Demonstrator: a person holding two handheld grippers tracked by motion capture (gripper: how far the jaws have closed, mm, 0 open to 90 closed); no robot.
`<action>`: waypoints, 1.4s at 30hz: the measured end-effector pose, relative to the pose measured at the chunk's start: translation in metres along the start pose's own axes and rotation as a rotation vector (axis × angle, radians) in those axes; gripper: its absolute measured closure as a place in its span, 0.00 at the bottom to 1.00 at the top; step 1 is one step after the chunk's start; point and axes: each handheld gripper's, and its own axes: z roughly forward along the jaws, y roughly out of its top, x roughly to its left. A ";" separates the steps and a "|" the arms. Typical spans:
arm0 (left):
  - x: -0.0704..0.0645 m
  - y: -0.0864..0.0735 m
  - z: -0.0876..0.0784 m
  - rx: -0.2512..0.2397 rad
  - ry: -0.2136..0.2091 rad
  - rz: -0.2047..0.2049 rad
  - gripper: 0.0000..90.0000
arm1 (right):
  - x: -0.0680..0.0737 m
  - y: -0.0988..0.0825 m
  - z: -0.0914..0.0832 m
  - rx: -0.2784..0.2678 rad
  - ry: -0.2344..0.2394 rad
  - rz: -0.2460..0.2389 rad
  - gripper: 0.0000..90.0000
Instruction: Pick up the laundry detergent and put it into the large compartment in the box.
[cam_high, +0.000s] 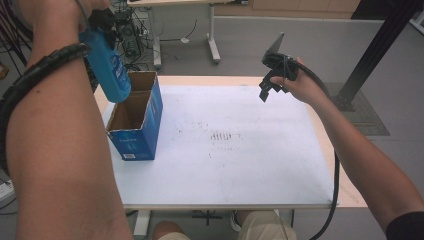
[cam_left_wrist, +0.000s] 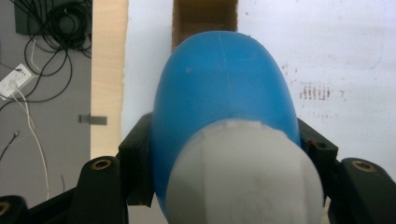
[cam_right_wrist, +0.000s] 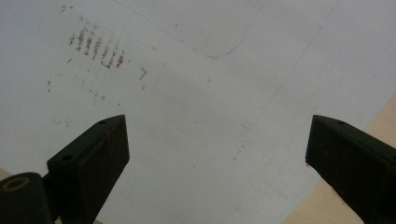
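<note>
Over the left side of the table, high view: left gripper (cam_high: 102, 22) is clamped on a blue plastic bottle (cam_high: 110, 67), held neck-up and tilted, its base hanging just above the open top of a blue cardboard box (cam_high: 142, 131). Box stands upright on the white table top (cam_high: 235, 150), flaps open, and looks empty as far as its inside can be seen. Right gripper (cam_high: 267, 90) hangs above the far right of the table, well apart from box and bottle, holding nothing.

Left gripper view: looking down the bottle (cam_left_wrist: 224, 107) past its white cap (cam_left_wrist: 243, 172); both black jaws press on the bottle's sides. Brown inside of the box (cam_left_wrist: 205, 16) lies straight beyond the bottle's base, so alignment looks about right.

Right gripper view: jaws stand wide apart over bare white table (cam_right_wrist: 210, 107) with rusty stains (cam_right_wrist: 95, 46); nothing between them.

Judgement: pick-up done, carry mostly done. Left to do: lower the bottle into the box, release, withdraw. Bottle not yet inside.
</note>
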 end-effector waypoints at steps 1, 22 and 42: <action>0.001 0.000 0.002 -0.004 0.000 -0.004 0.42 | 0.000 0.000 0.000 0.000 -0.001 -0.001 0.07; 0.017 0.000 0.063 0.021 -0.017 -0.020 0.42 | 0.000 0.001 0.004 0.011 -0.004 0.004 0.07; 0.020 -0.005 0.123 0.037 -0.032 -0.010 0.42 | 0.004 0.002 0.007 0.014 -0.009 0.003 0.07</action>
